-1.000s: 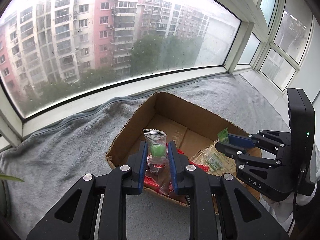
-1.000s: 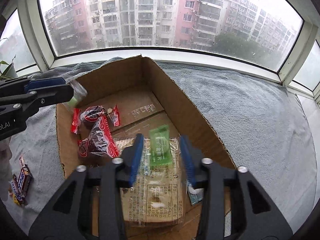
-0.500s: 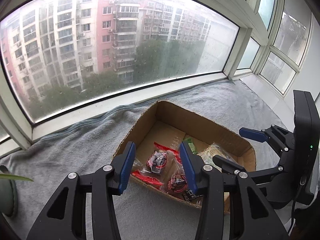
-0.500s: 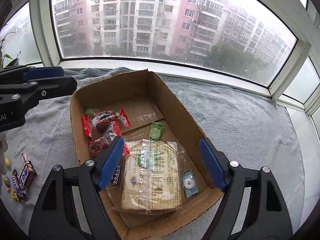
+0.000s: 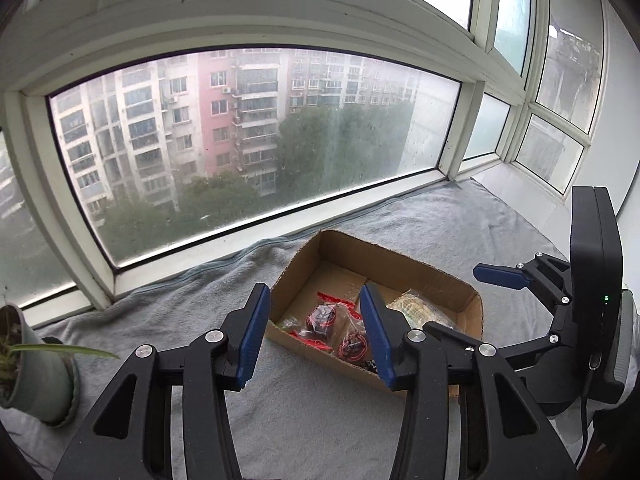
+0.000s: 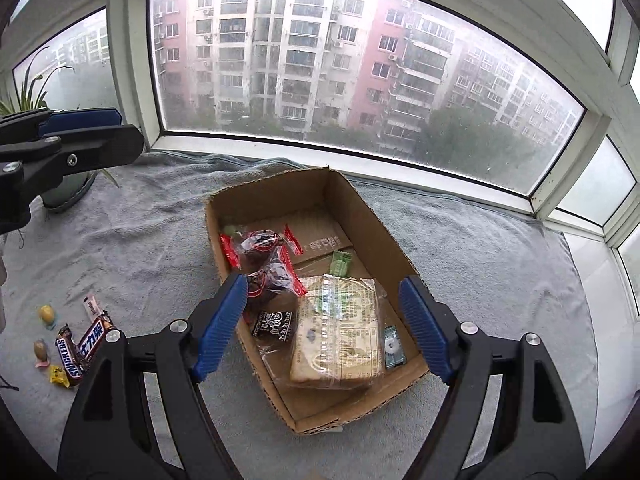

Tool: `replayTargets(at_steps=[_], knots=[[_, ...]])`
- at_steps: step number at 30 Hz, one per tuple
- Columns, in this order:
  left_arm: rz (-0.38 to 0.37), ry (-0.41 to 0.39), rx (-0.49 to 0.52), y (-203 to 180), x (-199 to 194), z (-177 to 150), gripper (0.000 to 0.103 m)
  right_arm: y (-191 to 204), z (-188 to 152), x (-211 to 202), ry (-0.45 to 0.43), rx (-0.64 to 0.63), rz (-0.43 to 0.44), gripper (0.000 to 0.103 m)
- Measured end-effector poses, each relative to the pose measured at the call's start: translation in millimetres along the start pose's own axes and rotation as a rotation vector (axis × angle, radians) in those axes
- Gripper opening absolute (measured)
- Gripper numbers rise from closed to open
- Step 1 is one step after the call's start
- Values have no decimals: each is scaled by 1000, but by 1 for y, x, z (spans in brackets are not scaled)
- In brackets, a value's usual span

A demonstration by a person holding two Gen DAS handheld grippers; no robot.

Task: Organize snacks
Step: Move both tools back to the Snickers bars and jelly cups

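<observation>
Right wrist view: my right gripper [image 6: 324, 328] hangs apart and empty above the cardboard box [image 6: 390, 248] of snacks; my left gripper [image 5: 316, 330] also gapes empty; Snickers bars [image 6: 80, 350] lie on the grey blanket [image 6: 480, 264].

**Readable print: one brand name**

"SNICKERS" stands in white letters on the brown bar wrapper [image 6: 69, 356], down and left of the right gripper's left finger. The bar touching it [image 6: 93, 343] carries white Chinese characters. Print elsewhere is too small to read.
</observation>
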State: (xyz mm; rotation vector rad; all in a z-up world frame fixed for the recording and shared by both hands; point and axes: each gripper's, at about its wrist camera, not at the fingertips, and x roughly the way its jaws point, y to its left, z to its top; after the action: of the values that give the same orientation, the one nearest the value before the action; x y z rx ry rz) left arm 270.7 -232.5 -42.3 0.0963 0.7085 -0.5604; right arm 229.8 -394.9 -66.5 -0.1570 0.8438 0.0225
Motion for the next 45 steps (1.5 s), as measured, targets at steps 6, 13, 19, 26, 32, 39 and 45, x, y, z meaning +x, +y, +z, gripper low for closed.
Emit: replayTargets(at_steps=[6,13,19,26,32,39,45], knots=[[40,-48,6,9,-38,-10,46,17,-3,-29,-33,9,37,81],[96,-66,-46,46,-88,-36,53,45,-16,-48,-28,-17,101,81],[152,-39,-122,85,-121,-73,53,71,-32,-49,2,-8,186,81],[188,27,-249,124,-137,-131,53,103,-49,-32,68,-2,255,81],[201,99,-347,146,-128,-180,53,133,-58,-8,120,-25,269,81],[195,160,-305,135,-102,-210,49,161,-64,21,193,1,334,81],[177,203,-278,129,-82,-226,39,179,-68,43,262,16,365,81]])
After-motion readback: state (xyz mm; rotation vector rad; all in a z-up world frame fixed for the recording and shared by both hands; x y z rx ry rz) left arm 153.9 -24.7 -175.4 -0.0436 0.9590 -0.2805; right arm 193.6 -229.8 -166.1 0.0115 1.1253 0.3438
